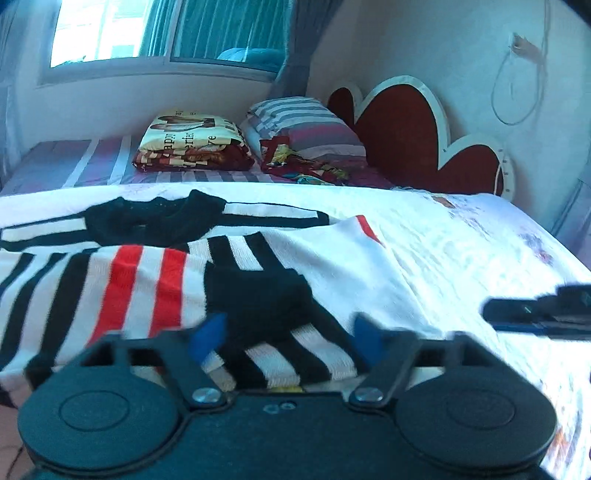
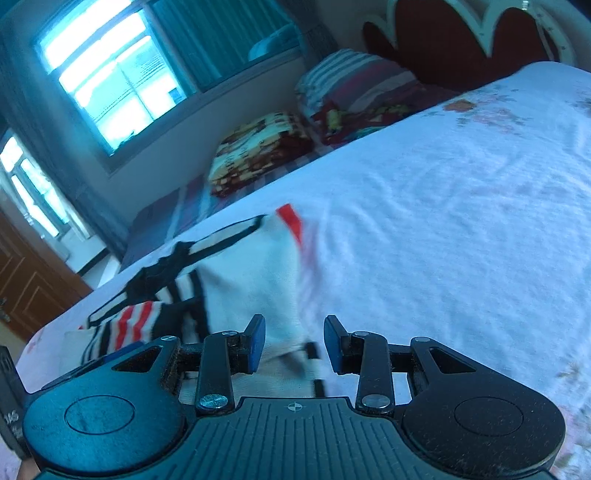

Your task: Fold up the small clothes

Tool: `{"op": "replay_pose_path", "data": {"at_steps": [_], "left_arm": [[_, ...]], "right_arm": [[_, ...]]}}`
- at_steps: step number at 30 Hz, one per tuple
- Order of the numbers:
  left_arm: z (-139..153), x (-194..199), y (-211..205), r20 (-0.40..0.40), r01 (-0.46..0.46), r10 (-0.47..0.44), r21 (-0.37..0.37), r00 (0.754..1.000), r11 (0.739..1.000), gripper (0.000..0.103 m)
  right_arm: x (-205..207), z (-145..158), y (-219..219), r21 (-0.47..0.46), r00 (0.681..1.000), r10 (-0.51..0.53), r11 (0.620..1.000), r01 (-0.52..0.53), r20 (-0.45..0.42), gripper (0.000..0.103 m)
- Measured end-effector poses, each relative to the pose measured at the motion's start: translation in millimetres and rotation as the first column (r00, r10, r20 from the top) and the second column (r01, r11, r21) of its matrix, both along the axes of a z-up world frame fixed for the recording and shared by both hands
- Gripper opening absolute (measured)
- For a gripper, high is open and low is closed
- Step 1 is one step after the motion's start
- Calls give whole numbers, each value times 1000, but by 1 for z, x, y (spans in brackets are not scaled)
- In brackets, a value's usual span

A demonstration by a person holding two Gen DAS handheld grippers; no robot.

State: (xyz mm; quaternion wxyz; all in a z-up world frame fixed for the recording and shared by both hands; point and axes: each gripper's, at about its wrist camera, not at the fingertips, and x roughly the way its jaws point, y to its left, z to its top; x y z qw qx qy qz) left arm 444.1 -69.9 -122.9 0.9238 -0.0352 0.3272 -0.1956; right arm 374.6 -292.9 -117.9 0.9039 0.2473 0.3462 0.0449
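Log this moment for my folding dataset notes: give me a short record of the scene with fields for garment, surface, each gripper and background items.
garment: striped sweater, black, white and red, lying spread on the bed, partly folded over itself
surface: white floral bedsheet
left gripper: open, low over the sweater's near hem, nothing clamped
right gripper: open, at the sweater's white edge, nothing clamped
background: folded blanket, striped pillow, red headboard, window
fold state: not finished
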Motion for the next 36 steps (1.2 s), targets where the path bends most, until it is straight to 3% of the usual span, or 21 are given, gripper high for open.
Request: {"op": "replay_pose_path", "data": {"at_steps": [1,5,10,13,15,18,19,20,21,26,29,30,33,36], "left_arm": [[1,-5,9,0,-22,21,-4,1000,1000,54],[5,-36,77,27,-183,183,22,983,983,54],[0,-67,165,47,-370,367,135,929,919,52],[-4,-71,199,20,-424,427,165,904,891,46],[-5,-68,209,19,-433,436,171,900,885,46],[-2,-59,212,37,-435,435,171,899,884,47],[-2,-52,214,31,-435,437,173,899,883,45],[-4,-44,214,21,-432,436,169,900,886,42],[-5,-44,217,11,-428,432,162,902,889,40],[-11,-47,222,-19,-394,403,171,915,903,37],[-11,-49,226,-38,-360,371,166,928,918,39],[-7,-52,228,-48,-342,353,154,934,927,40],[20,-75,231,35,-329,327,85,944,941,48],[32,-62,214,66,-279,273,95,960,956,52]], "right_arm": [[2,1,4,7,1000,20,1000,-20,11,35],[16,-1,29,37,995,96,995,-96,21,35],[41,-15,65,41,986,164,986,-164,15,35],[57,-23,84,34,983,184,982,-184,12,35],[68,-29,96,4,981,195,981,-195,4,35],[79,-32,114,-79,979,203,976,-203,-11,35],[81,-32,118,-103,978,209,972,-209,-14,26],[82,-31,122,-126,976,218,968,-217,-10,9],[83,-31,124,-140,974,228,964,-227,-11,5],[67,-16,117,-169,978,201,967,-189,57,5],[73,-33,123,-206,969,242,947,-247,-50,5],[71,-34,123,-216,970,239,945,-244,-50,7],[54,-15,110,-220,986,159,964,-146,44,7],[53,-10,114,-215,979,186,962,-166,81,7]]}}
